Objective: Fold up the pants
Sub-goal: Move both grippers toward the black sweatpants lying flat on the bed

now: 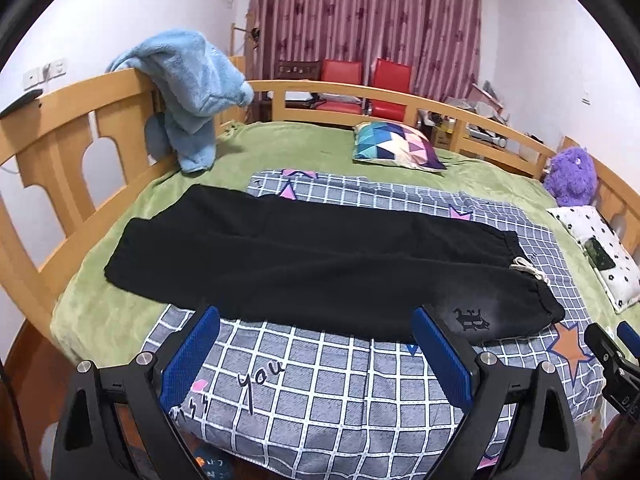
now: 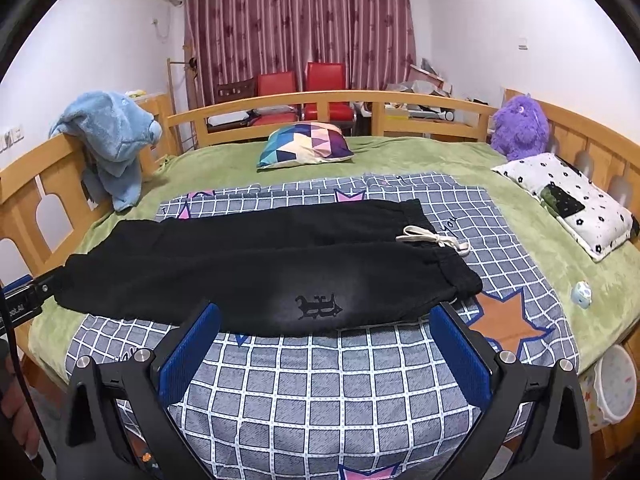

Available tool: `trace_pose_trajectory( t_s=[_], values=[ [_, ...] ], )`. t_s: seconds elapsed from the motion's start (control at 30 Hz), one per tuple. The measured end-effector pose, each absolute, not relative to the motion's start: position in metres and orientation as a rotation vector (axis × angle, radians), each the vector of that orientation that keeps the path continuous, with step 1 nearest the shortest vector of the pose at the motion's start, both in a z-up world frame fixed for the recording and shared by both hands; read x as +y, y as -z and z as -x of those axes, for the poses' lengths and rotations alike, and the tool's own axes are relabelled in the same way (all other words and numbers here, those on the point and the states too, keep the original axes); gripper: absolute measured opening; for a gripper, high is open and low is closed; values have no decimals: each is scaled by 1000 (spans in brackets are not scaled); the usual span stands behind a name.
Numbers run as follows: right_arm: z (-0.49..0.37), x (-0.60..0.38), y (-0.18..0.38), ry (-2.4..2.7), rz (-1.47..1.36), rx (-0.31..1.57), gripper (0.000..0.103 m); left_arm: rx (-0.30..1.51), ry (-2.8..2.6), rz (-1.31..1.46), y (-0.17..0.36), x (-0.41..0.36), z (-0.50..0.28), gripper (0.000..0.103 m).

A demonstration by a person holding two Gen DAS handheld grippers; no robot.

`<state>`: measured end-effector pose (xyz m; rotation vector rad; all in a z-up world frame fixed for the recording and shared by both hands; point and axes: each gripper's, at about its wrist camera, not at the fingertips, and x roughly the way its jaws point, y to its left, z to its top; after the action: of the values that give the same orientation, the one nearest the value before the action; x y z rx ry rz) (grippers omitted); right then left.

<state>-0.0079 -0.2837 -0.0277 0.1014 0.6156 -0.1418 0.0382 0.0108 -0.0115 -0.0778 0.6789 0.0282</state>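
Observation:
Black pants (image 1: 304, 264) lie flat across the bed on a grey checked blanket (image 1: 328, 384), leg ends to the left, waistband with a white drawstring (image 1: 528, 268) to the right. They also show in the right wrist view (image 2: 256, 264), with the drawstring (image 2: 436, 238). My left gripper (image 1: 316, 320) is open and empty, just in front of the pants' near edge. My right gripper (image 2: 326, 316) is open and empty, near the waist part with the logo (image 2: 318, 306). The right gripper's tip shows at the left view's right edge (image 1: 612, 344).
A green sheet (image 1: 304, 148) covers the wooden-railed bed (image 1: 60, 120). A blue fleece (image 1: 192, 92) hangs on the left rail. A patterned cushion (image 2: 306, 148), a purple plush (image 2: 520, 128), a white pillow (image 2: 568, 196) and a small toy (image 2: 582, 294) lie on the bed.

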Motion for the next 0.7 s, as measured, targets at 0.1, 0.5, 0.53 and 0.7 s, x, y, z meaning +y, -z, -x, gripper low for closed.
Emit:
trace_pose_trajectory(
  t_s=[0.1,0.5,0.53,0.7],
  values=[
    [0,-283,28,118,-107,609,103,693,-62,95,8,11,-43,98],
    [-20,-263,39,34,-122,609,103,626,-115,95,13,48,-45,98],
    [-20,-262,39,37,-119,604,103,617,-105,93,13,51,-45,98],
    [-19,-255,38,52,-118,588,103,615,-115,40,15,56,-55,98]
  ],
)
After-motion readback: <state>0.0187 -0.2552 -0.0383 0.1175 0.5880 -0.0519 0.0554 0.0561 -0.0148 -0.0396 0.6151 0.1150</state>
